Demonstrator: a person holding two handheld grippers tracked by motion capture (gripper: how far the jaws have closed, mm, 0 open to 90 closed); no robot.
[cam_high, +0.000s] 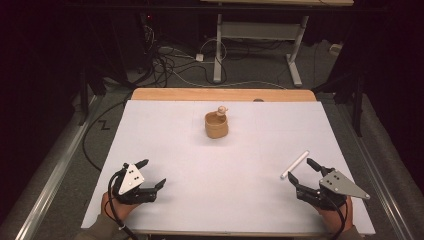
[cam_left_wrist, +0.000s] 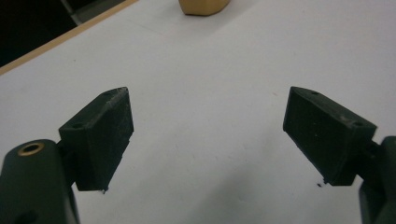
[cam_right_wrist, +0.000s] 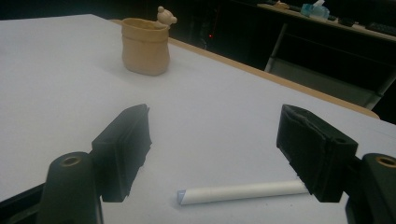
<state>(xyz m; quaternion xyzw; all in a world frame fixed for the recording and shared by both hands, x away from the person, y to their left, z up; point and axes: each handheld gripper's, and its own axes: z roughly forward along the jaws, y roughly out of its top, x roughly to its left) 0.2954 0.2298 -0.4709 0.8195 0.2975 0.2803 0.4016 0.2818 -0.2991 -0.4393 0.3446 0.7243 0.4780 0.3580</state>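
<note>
Both claws spread wide, the white stick lying just ahead of my right one.

My right gripper (cam_high: 303, 171) sits low at the near right of the white table (cam_high: 225, 165), jaws apart, and the white stick (cam_right_wrist: 243, 192) lies flat between them; one end seems to run behind a jaw, though I cannot tell whether it touches. My left gripper (cam_high: 151, 174) rests at the near left, jaws apart over bare surface. The tan cup (cam_high: 216, 125) with a small bear figure (cam_right_wrist: 166, 15) on its rim stands well apart toward the far edge.
</note>
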